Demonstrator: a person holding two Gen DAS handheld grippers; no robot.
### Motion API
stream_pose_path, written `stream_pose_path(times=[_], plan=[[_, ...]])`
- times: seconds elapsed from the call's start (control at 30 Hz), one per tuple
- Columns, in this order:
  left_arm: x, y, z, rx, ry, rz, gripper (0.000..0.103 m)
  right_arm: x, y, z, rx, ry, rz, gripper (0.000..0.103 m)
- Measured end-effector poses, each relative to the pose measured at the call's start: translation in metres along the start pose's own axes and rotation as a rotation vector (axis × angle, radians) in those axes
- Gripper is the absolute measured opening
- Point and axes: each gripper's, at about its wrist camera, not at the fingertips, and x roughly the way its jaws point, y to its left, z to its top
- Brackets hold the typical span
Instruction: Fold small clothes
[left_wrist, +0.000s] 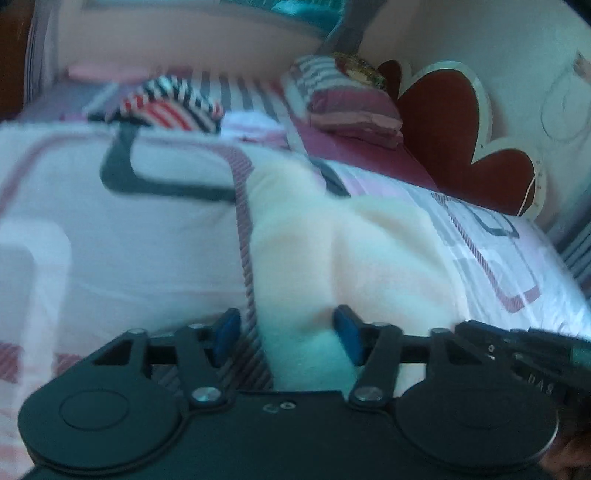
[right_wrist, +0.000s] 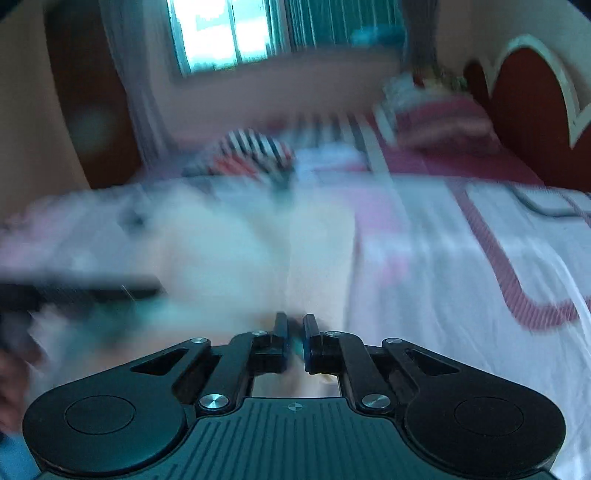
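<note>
A fluffy white garment (left_wrist: 369, 251) lies bunched on the patterned bedsheet (left_wrist: 110, 240). My left gripper (left_wrist: 287, 328) stands open over its near end. A fold of the white cloth lies between the blue pads (left_wrist: 347, 336); the right pad touches it and the left one stands apart from it. In the blurred right wrist view the same garment (right_wrist: 221, 251) spreads to the left. My right gripper (right_wrist: 294, 325) has its jaws almost together, and they appear to pinch a thin edge of that cloth. The right gripper's body (left_wrist: 517, 343) shows at the left wrist view's right edge.
A red, white and dark striped garment (left_wrist: 166, 105) lies crumpled further back on the bed. A folded pink and striped pile (left_wrist: 351, 107) rests by the red headboard (left_wrist: 443, 122). A bright window (right_wrist: 221, 33) is behind. Bedsheet (right_wrist: 443, 258) stretches to the right.
</note>
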Motion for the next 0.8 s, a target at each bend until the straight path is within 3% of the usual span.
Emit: stream_pose_path(times=[0.07,0.17,0.23,0.3,0.43,0.5,0.53,0.67,0.8], plan=[[0.002,-0.006,0.004,0.05,0.005,0.032,0.069,-0.003,-0.007,-0.004,0.023,0.014,0.0,0.008],[-0.01,-0.005,0.009,0.081,-0.014,0.049,0.065,-0.005,-0.006,-0.001,-0.002,0.018,0.003,0.008],[-0.034,-0.005,0.014,0.101,-0.119,0.085,0.061,-0.013,-0.008,0.006,0.017,-0.031,0.014,0.008],[-0.039,-0.012,0.024,0.123,-0.161,0.045,0.06,-0.015,-0.011,0.016,0.027,-0.08,0.012,0.008],[-0.008,-0.036,0.035,0.214,-0.078,0.034,0.06,0.01,-0.011,0.04,0.047,-0.078,0.017,0.008],[0.017,-0.04,0.03,0.228,0.005,0.064,0.064,0.035,-0.013,0.041,0.044,0.003,0.001,0.007],[0.02,-0.042,0.028,0.245,-0.002,0.073,0.066,0.044,-0.016,0.038,0.05,0.034,-0.013,0.007],[0.009,-0.041,0.025,0.251,-0.013,0.08,0.063,0.037,-0.016,0.035,0.034,0.015,-0.017,0.008],[-0.028,-0.043,0.007,0.286,-0.082,0.101,0.058,-0.003,-0.012,0.029,0.049,-0.053,0.015,0.008]])
